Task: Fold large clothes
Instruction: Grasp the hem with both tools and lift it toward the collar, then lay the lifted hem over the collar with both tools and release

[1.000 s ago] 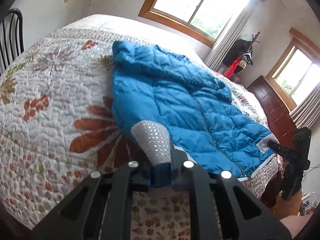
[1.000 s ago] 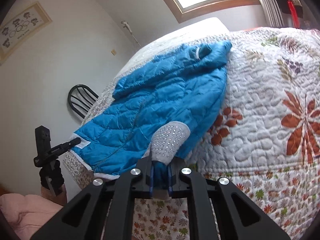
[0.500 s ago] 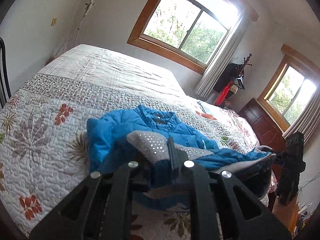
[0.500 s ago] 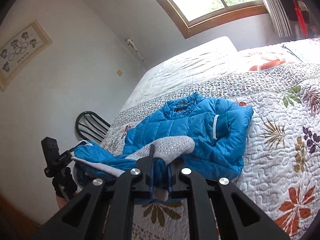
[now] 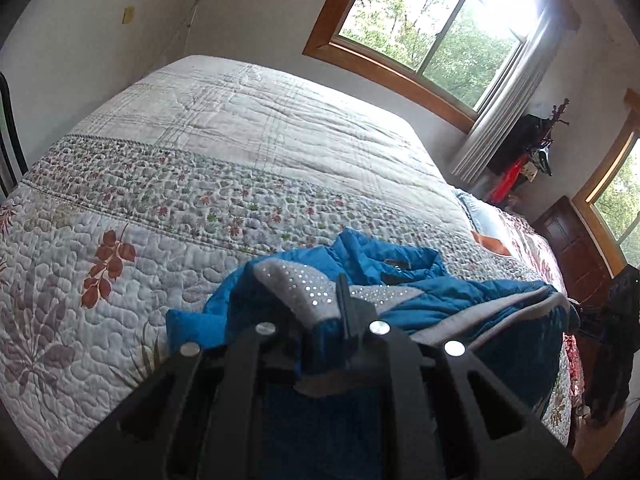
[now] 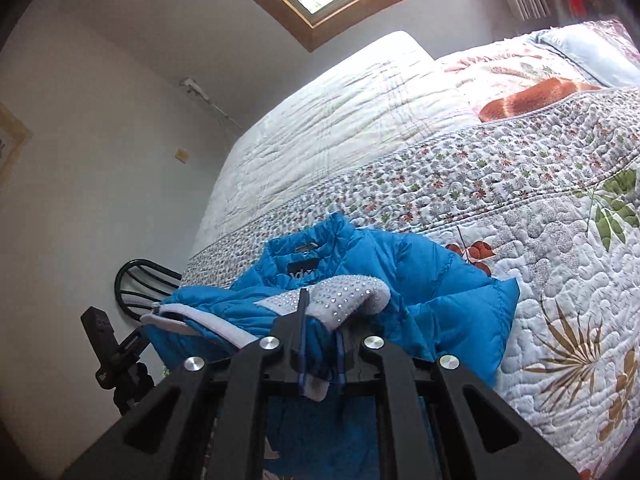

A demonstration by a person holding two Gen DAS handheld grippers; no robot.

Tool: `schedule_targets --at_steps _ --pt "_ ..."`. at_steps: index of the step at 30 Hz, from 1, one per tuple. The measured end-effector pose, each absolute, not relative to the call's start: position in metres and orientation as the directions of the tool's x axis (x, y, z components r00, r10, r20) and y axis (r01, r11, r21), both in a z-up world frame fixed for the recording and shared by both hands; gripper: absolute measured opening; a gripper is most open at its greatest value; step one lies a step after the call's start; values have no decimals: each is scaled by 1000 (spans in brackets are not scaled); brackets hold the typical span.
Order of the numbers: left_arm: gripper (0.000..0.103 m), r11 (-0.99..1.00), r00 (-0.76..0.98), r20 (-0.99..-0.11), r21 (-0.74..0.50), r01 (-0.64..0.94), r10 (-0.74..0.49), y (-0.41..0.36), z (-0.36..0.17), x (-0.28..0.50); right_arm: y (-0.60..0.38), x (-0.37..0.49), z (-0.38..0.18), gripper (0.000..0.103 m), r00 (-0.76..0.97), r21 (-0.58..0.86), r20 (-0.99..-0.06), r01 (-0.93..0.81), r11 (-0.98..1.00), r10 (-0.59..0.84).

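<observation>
Two handheld grippers, left gripper (image 5: 320, 332) and right gripper (image 6: 320, 344), are each pinching the hem of a blue puffer jacket (image 6: 440, 300), folding it toward its collar on the quilted bed (image 5: 200, 152); next, probably lowering and releasing evenly.

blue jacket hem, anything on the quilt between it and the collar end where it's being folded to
Nothing visible. Both grippers, left gripper and right gripper, are shut on the blue jacket hem, held above its own body. Between the hem and the collar lies only the jacket itself; the quilt beyond the collar shows no loose objects.
</observation>
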State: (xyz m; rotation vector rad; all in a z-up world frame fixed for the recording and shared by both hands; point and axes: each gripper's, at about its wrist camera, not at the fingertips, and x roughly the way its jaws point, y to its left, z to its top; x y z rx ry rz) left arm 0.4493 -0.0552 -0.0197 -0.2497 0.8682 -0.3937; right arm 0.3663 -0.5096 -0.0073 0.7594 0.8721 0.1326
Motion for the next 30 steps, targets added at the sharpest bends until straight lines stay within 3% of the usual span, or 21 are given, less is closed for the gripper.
schedule_targets --at_steps 11,14,17,18,21,25,30 --pt "17 901 466 -775 -405 153 -428 -65 -82 508 -533 425 -95 12 559 674 -701 320 666 442" --pt "19 894 441 -781 -425 144 -443 -64 -89 512 -536 425 -99 17 558 698 -684 313 645 469" --pt "22 874 423 -770 -464 143 -478 -59 -85 511 -540 418 -91 30 568 726 -655 292 622 498" --pt "24 863 414 -763 -485 143 -497 -57 -82 510 -541 414 -87 38 576 737 -641 278 616 507" --pt "32 823 393 -734 -555 124 -554 -46 -73 506 -545 398 -65 80 617 686 -665 280 672 421" --pt "60 810 440 -702 -575 113 -560 -25 -53 483 -542 372 -50 83 621 656 -671 240 716 406" --pt "75 861 500 -708 -472 189 -498 -6 -42 438 -511 336 -52 82 583 563 -718 163 811 381"
